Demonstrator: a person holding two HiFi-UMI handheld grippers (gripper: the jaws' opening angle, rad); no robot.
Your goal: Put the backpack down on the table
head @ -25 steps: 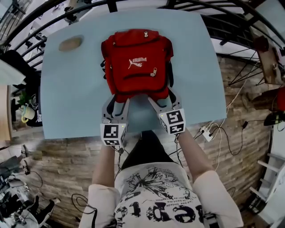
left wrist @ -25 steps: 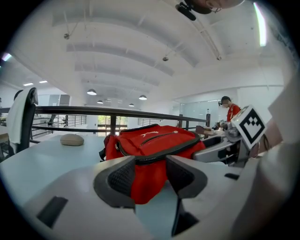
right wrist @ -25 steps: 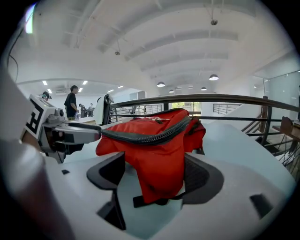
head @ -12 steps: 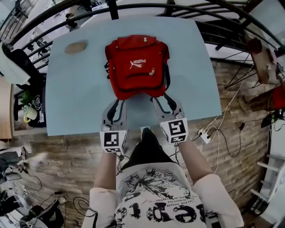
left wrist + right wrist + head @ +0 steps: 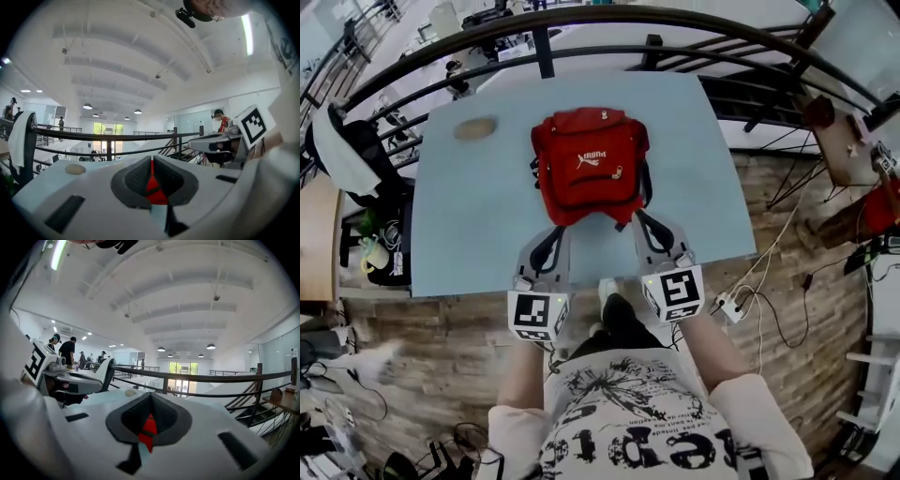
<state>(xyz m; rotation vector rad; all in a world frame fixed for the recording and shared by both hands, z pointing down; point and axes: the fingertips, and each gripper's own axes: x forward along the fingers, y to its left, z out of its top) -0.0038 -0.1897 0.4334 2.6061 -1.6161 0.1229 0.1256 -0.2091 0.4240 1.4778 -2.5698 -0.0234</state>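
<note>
A red backpack (image 5: pixel 589 164) lies flat on the pale blue table (image 5: pixel 459 216), its front with the white logo facing up. My left gripper (image 5: pixel 548 234) hovers just short of the bag's near left corner, clear of it. My right gripper (image 5: pixel 643 218) hangs by the near right corner beside a black strap, also apart from the bag. Both pairs of jaws have just been closing and now stand shut with nothing between them. In the left gripper view only a red sliver of the backpack (image 5: pixel 153 185) shows past the dark pads (image 5: pixel 133 178). The right gripper view shows the same red sliver (image 5: pixel 149 427).
A beige oval object (image 5: pixel 475 127) lies on the table's far left. A black railing (image 5: pixel 581 19) curves behind the table. A jacket hangs over a chair (image 5: pixel 342 150) at the left. A power strip and cables (image 5: pixel 733 305) lie on the brick floor at the right.
Both grippers drew back from the backpack's near corners toward me and rose. Their jaws went from open to shut. The backpack stayed on the table.
</note>
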